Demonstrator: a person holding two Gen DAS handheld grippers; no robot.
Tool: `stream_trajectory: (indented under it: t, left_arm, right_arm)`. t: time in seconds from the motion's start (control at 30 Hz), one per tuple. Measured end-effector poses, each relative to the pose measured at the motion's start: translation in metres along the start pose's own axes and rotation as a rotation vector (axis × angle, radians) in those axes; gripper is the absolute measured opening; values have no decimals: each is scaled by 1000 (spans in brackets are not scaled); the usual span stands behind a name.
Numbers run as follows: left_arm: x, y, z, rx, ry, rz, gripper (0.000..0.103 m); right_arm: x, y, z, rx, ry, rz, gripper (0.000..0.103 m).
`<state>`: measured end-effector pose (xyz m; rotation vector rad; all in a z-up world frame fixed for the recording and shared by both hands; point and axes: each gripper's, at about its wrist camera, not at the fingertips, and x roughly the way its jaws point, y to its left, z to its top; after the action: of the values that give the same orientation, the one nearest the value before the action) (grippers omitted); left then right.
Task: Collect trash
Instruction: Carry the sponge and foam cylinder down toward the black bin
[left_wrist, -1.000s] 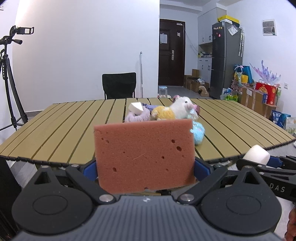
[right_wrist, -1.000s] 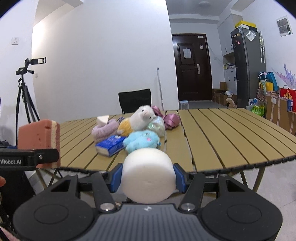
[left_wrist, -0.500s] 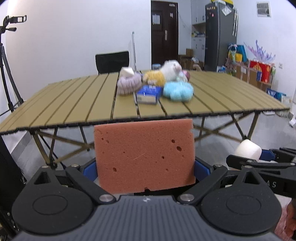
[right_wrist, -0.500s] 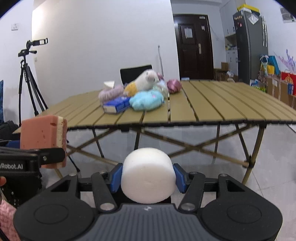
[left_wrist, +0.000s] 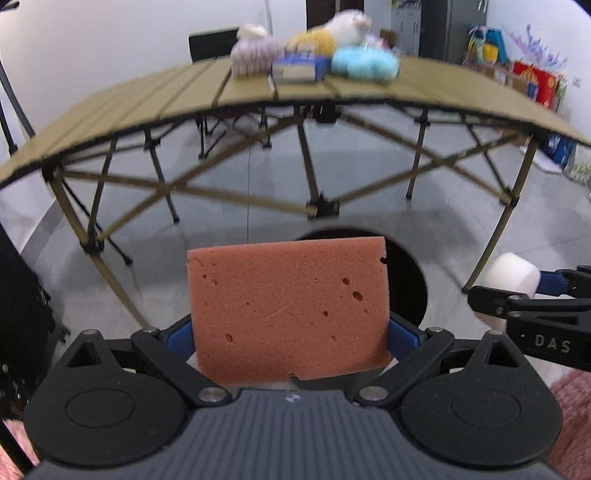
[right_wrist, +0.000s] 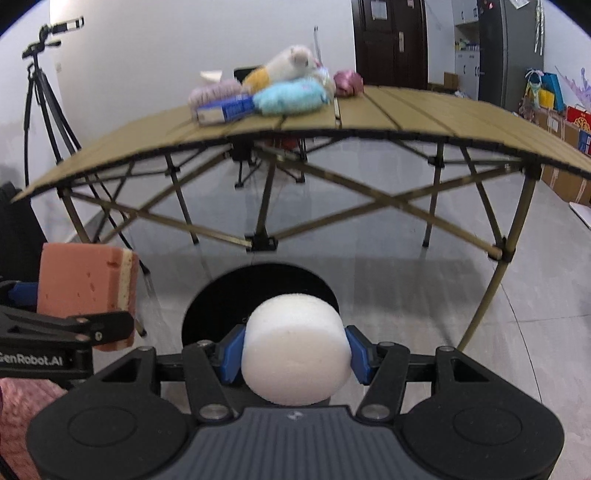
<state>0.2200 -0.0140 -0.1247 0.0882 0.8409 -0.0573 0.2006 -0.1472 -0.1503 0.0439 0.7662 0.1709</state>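
Below the slatted folding table (right_wrist: 424, 110), you pinch a pink sponge (left_wrist: 288, 306) and white foam cylinder (right_wrist: 295, 358) above the round black bin (right_wrist: 225, 299), neither dropped yet, clutter left upper centre.

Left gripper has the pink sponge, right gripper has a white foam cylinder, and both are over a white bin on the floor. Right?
Not quite: the bin is black, as the right wrist view shows. The left gripper does hold the pink sponge, and the right gripper the white foam cylinder.

2 downward wrist views, shared table (left_wrist: 184, 96)
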Motion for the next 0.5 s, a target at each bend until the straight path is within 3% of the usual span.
stream_trajectory:
  t: [0.5]
  left_arm:
    - [46, 5, -28, -3, 202, -7, 100]
  right_arm:
    - [48, -8, -33, -1, 196, -26, 56]
